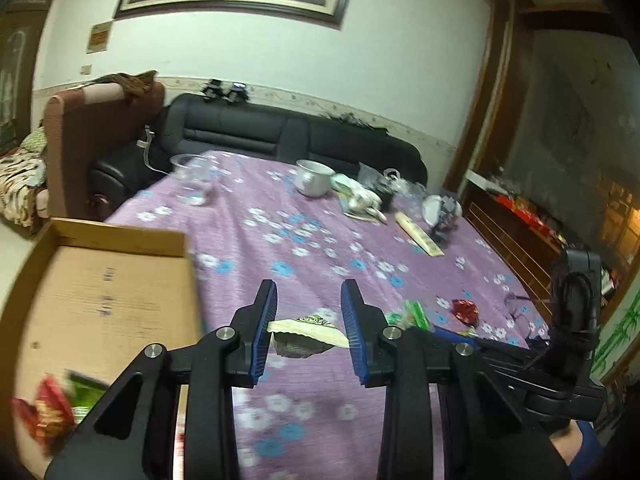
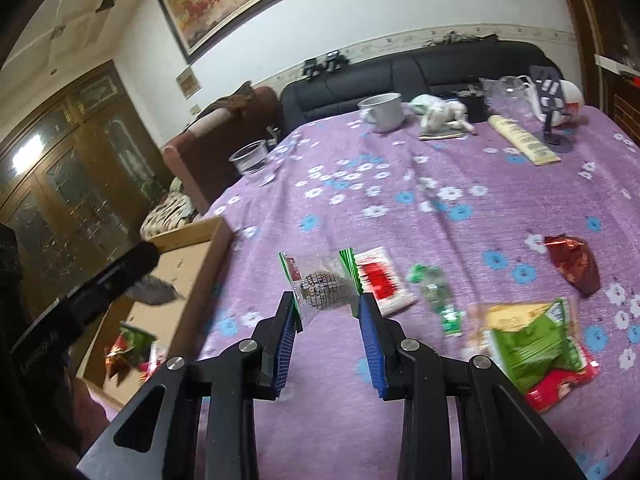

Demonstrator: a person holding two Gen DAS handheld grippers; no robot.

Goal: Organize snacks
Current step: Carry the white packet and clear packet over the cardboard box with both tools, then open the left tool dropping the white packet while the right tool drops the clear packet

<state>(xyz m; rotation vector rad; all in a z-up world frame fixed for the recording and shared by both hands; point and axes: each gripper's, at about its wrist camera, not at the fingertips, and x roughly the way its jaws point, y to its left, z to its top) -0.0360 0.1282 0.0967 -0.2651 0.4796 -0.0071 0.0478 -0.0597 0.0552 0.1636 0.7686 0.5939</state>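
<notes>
My left gripper [image 1: 309, 292] is shut on a flat cream-and-green snack packet [image 1: 308, 330], held above the purple tablecloth just right of the open cardboard box [image 1: 100, 300]. Red and green snacks [image 1: 52, 408] lie in the box's near corner. My right gripper [image 2: 329, 308] is shut on a clear packet with a dark round snack [image 2: 320, 284], its green-edged ends against the blue pads. Loose on the cloth nearby are a white-and-red packet [image 2: 382, 280], a green candy [image 2: 436, 296], a red-brown packet [image 2: 574, 264] and a green bag [image 2: 536, 344]. In the right wrist view the left gripper's packet [image 2: 154, 294] hangs over the box [image 2: 192, 264].
At the table's far side stand a white cup [image 2: 382, 110], a clear plastic tub [image 2: 250, 156], a long cream packet [image 2: 522, 144] and a phone stand [image 2: 554, 120]. A black sofa [image 1: 280, 136] runs behind the table. A brown armchair [image 1: 80, 132] stands beyond the box.
</notes>
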